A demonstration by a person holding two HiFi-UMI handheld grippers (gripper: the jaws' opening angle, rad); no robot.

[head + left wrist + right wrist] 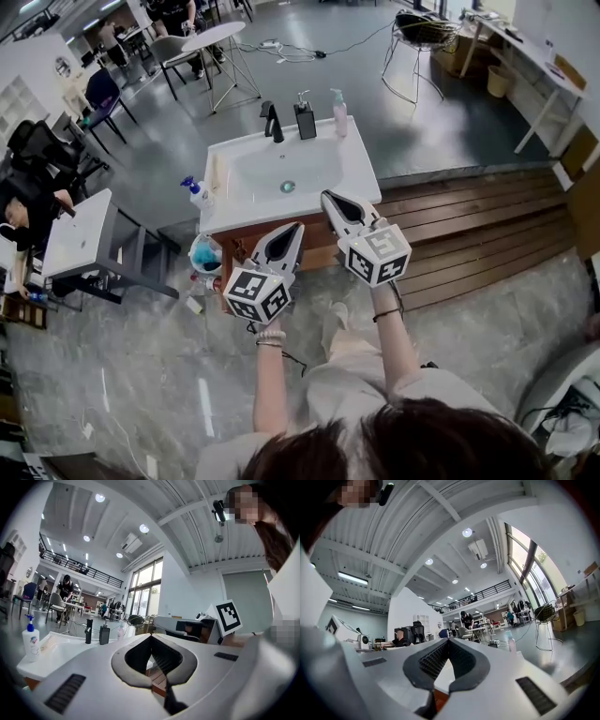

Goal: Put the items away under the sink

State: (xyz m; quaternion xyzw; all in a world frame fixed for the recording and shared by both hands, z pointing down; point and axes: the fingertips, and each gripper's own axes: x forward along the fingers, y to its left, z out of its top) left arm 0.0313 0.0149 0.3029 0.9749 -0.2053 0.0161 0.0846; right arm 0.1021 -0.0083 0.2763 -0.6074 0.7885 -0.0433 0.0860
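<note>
A white sink (281,173) on a wooden cabinet (319,248) stands in front of me. On it are a black tap (272,122), a black dispenser (305,117), a pink bottle (339,112) and a blue-capped white bottle (194,190). A blue tub (205,255) and small items (194,302) lie on the floor by the cabinet's left side. My left gripper (298,228) is shut and empty before the cabinet front. My right gripper (325,197) is shut and empty at the sink's front edge. In the left gripper view the white bottle (31,641) stands left of the shut tips (152,635).
Wooden deck steps (469,225) run off to the right of the sink. A second white basin unit (80,234) stands on the left, with a seated person (28,202) beside it. A round table (216,37), chairs and a wire chair (422,33) are further back.
</note>
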